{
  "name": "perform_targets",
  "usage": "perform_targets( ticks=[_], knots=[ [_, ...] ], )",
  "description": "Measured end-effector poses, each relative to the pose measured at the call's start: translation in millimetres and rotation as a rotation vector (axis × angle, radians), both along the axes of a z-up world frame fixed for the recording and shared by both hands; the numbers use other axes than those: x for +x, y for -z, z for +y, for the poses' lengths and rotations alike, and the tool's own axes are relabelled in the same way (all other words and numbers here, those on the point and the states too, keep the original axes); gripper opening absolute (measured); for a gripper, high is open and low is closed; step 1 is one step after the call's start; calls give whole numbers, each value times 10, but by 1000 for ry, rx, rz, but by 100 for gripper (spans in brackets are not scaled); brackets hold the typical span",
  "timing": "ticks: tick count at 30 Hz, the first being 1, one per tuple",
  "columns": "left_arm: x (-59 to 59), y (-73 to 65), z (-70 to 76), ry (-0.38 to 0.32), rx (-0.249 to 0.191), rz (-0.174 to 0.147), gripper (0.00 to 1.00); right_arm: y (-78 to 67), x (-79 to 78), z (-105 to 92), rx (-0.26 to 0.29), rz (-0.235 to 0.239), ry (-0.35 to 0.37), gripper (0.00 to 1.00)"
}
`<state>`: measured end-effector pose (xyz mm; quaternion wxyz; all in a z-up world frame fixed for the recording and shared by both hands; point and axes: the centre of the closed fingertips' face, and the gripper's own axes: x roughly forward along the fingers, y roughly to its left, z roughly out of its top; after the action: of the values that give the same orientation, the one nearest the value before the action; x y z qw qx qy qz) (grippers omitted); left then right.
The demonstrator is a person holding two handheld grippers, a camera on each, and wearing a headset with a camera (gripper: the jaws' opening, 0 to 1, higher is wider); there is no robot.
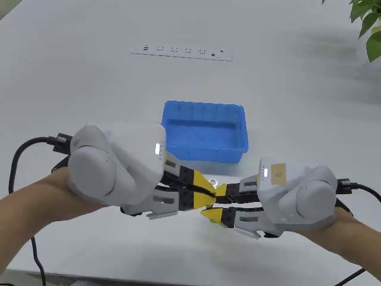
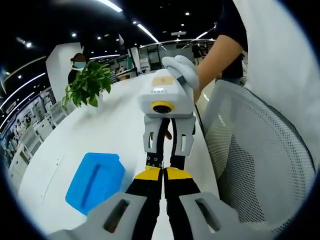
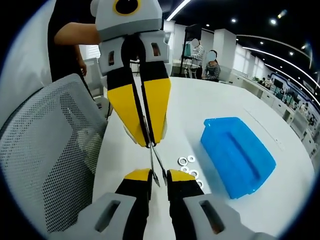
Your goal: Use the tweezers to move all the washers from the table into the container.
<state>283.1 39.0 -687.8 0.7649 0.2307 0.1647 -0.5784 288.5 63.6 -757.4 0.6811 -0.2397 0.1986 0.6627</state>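
In the head view the left gripper (image 1: 211,190) and right gripper (image 1: 215,204) meet tip to tip before the container (image 1: 205,155), in the left gripper view the left jaws are closed, and in the right gripper view the tweezers (image 3: 152,162) run lengthwise from the left gripper's clamp into the right gripper's narrow gap, its grip unclear, with the washers (image 3: 187,161) on the table beside.

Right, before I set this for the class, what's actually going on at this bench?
A person holds two claws tip to tip over the white table. The left claw is shut on the tweezers, whose tips reach between the jaws of the right claw; whether that one grips them is unclear. Several washers lie on the table beside the blue container, which looks empty.
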Motion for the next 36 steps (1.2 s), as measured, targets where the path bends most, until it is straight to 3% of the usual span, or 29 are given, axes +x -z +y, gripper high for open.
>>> perform_targets(
  ticks=[2,5,8,11,15,21,30,36],
  knots=[
    [26,-33,27,-13,-14,-3,5,1,18,-5,-7,1,5,19],
    [53,-25,113,-22,12,-15,5,9,50,-31,-18,-2,16,23],
    [89,-52,228,-44,11,-16,5,-13,91,-57,-6,5,53,26],
    [140,-111,332,-82,-9,-2,5,-27,120,-91,5,5,83,31],
    [235,-177,418,-118,-32,-17,5,-43,144,-131,15,2,115,38],
    [307,-111,504,-127,-15,-23,5,-36,169,-234,5,1,140,48],
    [314,8,472,-120,-15,2,5,11,255,-417,-5,7,202,69],
    [330,86,453,-119,-6,14,5,16,264,-449,0,19,215,76]
  ],
)
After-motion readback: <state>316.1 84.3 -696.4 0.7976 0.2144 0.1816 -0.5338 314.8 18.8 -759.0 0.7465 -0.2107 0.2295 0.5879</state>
